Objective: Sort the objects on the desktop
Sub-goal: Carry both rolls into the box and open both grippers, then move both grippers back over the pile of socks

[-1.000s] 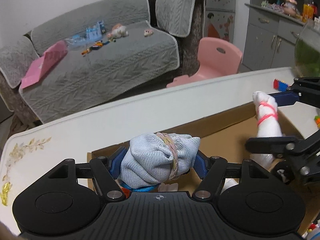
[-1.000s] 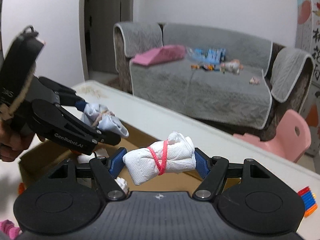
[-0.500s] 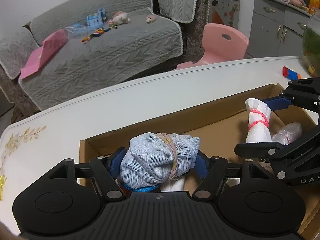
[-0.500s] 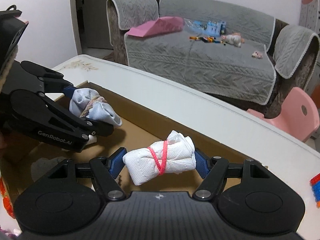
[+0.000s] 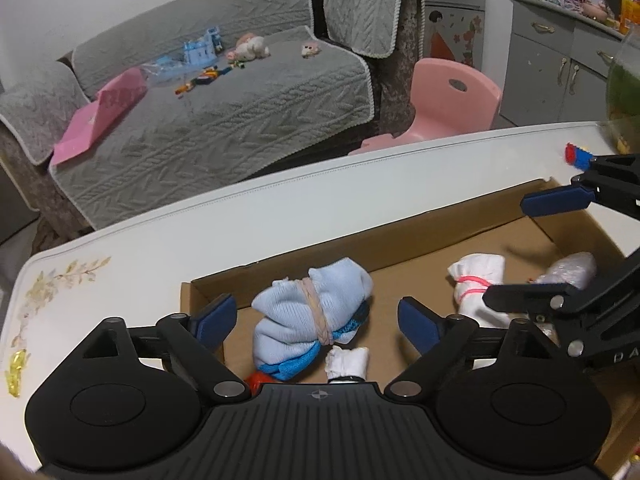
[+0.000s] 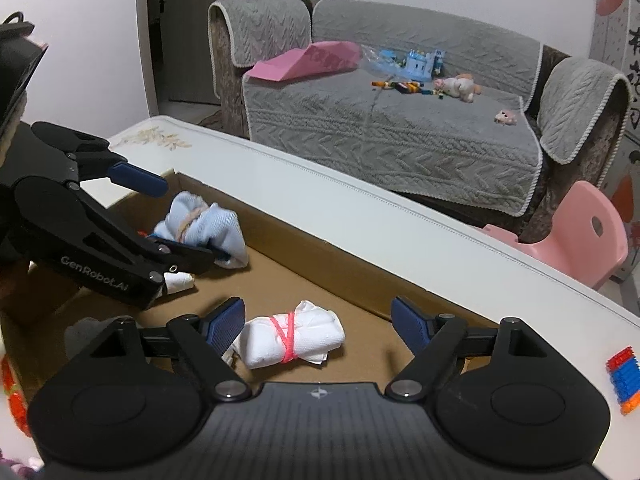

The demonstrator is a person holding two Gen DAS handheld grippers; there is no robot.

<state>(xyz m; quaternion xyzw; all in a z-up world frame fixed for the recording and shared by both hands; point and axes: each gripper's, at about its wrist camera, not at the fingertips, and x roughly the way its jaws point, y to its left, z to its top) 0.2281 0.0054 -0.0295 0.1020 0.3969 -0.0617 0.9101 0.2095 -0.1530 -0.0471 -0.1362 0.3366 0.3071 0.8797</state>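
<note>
A light blue sock bundle (image 5: 312, 312) tied with a beige band lies in the cardboard box (image 5: 400, 236), between the open jaws of my left gripper (image 5: 320, 322). It also shows in the right wrist view (image 6: 204, 228). A white sock bundle (image 6: 294, 338) tied with a pink band lies in the box (image 6: 320, 256) between the open jaws of my right gripper (image 6: 318, 320); it also shows in the left wrist view (image 5: 476, 282). Neither gripper touches its bundle.
The box holds other small things: a white roll (image 5: 347, 362), a blue cloth (image 5: 296, 364), a clear plastic wad (image 5: 570, 268). Toy bricks (image 6: 624, 378) lie on the white table (image 6: 400, 232) right of the box. A sofa and a pink chair (image 5: 452, 100) stand beyond.
Both grippers lowered over the box and opened. The blue bundle and the white bundle dropped out and now lie on the box floor.
</note>
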